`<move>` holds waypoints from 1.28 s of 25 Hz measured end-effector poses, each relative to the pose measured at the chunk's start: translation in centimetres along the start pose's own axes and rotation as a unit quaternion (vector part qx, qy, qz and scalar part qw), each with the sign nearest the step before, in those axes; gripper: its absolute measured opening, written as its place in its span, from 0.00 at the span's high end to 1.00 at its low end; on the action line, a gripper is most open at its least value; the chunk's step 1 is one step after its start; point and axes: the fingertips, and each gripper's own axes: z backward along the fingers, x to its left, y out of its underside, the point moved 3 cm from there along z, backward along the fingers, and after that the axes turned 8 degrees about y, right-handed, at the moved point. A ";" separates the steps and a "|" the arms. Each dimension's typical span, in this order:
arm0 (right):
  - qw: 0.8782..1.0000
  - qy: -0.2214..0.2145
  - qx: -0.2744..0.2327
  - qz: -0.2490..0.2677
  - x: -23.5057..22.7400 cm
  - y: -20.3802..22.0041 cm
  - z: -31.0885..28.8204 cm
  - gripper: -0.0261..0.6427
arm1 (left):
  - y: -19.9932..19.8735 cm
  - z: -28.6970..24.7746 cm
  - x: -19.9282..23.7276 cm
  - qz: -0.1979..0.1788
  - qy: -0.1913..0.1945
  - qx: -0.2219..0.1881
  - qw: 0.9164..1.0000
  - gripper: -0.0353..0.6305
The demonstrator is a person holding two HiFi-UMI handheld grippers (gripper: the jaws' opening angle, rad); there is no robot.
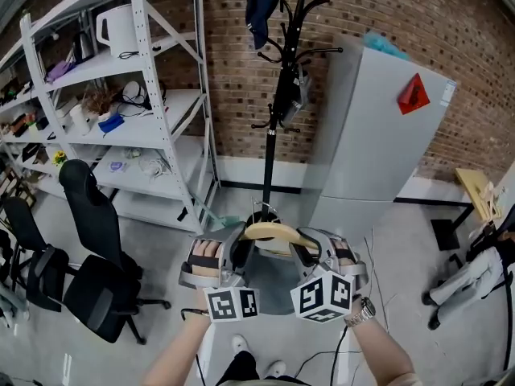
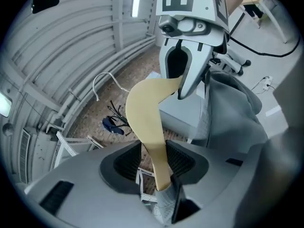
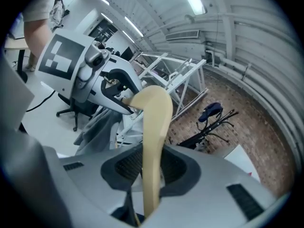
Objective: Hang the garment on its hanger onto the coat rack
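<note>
A light wooden hanger (image 1: pixel 273 233) arches between my two grippers at chest height, with a grey garment (image 1: pixel 273 289) draped under it. Ahead against the brick wall stands the black coat rack (image 1: pixel 278 95), with a dark blue cap (image 1: pixel 261 10) on an upper hook. In the left gripper view the hanger (image 2: pixel 142 113) runs between the jaws of my left gripper (image 2: pixel 154 163), and a gap shows beside one pad. My right gripper (image 3: pixel 152 167) has the hanger's other arm (image 3: pixel 154 127) filling the space between its pads. The hanger's wire hook (image 2: pixel 102 80) points toward the rack.
White metal shelving (image 1: pixel 137 95) loaded with several small items stands at the left. Black office chairs (image 1: pixel 88 240) sit on the floor below it. A tall grey cabinet (image 1: pixel 378 127) stands right of the rack. A person's legs and a wheeled base (image 1: pixel 471 276) show at the far right.
</note>
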 end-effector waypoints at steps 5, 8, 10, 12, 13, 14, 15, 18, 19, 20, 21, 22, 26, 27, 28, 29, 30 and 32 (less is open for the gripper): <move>1.000 0.015 0.023 0.005 -1.1 -1.1 -4.3 0.82 | 2.6 -3.8 2.5 -0.003 0.015 -0.028 0.999 0.69; 0.999 0.029 0.035 -0.005 -1.9 -1.4 -5.7 0.82 | 3.1 -5.3 3.9 -0.017 0.028 -0.048 0.998 0.69; 0.998 0.040 0.040 -0.013 -2.6 -1.5 -6.4 0.82 | 3.0 -6.3 4.7 -0.032 0.035 -0.059 0.997 0.69; 0.998 0.046 0.046 -0.023 -3.1 -1.3 -7.2 0.82 | 3.1 -7.4 5.2 -0.038 0.042 -0.063 0.996 0.69; 0.997 0.046 0.050 -0.028 -3.1 -1.1 -7.7 0.82 | 3.2 -8.0 5.3 -0.038 0.042 -0.065 0.996 0.69; 0.997 0.044 0.053 -0.032 -3.2 -0.8 -8.3 0.82 | 3.4 -8.5 5.4 -0.037 0.040 -0.066 0.996 0.69; 0.997 0.042 0.055 -0.035 -3.3 -0.6 -8.9 0.82 | 3.7 -9.1 5.5 -0.034 0.038 -0.067 0.996 0.69; 0.997 0.033 0.059 -0.042 -3.4 0.1 -10.7 0.82 | 4.5 -10.5 5.5 -0.026 0.038 -0.073 0.996 0.69; 0.997 0.033 0.060 -0.046 -3.4 0.3 -11.3 0.82 | 4.7 -11.1 5.5 -0.025 0.040 -0.075 0.996 0.69; 0.996 0.034 0.062 -0.050 -3.6 0.7 -11.9 0.82 | 4.9 -11.8 5.4 -0.026 0.043 -0.074 0.996 0.69; 0.996 0.035 0.063 -0.051 -3.7 1.0 -12.7 0.82 | 5.1 -12.6 5.4 -0.029 0.046 -0.072 0.996 0.69; 0.996 0.036 0.063 -0.050 -3.8 1.4 -13.5 0.82 | 5.4 -13.5 5.3 -0.032 0.050 -0.069 0.996 0.69; 0.997 0.025 0.055 -0.044 -4.8 2.4 -17.2 0.82 | 6.7 -17.2 5.7 -0.028 0.059 -0.054 0.996 0.69; 0.997 0.023 0.053 -0.044 -5.2 2.7 -18.2 0.82 | 6.9 -18.1 5.9 -0.029 0.059 -0.050 0.997 0.69; 0.998 0.022 0.051 -0.043 -5.7 2.9 -19.2 0.82 | 7.1 -19.1 6.2 -0.029 0.060 -0.047 0.997 0.69; 0.998 0.020 0.048 -0.043 -6.2 3.1 -20.2 0.82 | 7.3 -20.2 6.6 -0.029 0.061 -0.044 0.997 0.69; 0.998 0.019 0.046 -0.042 -6.8 3.3 -21.2 0.82 | 7.4 -21.2 7.0 -0.030 0.062 -0.041 0.997 0.69; 0.998 0.015 0.043 -0.041 -8.2 3.8 -22.9 0.82 | 7.3 -23.3 7.9 -0.030 0.063 -0.037 0.997 0.69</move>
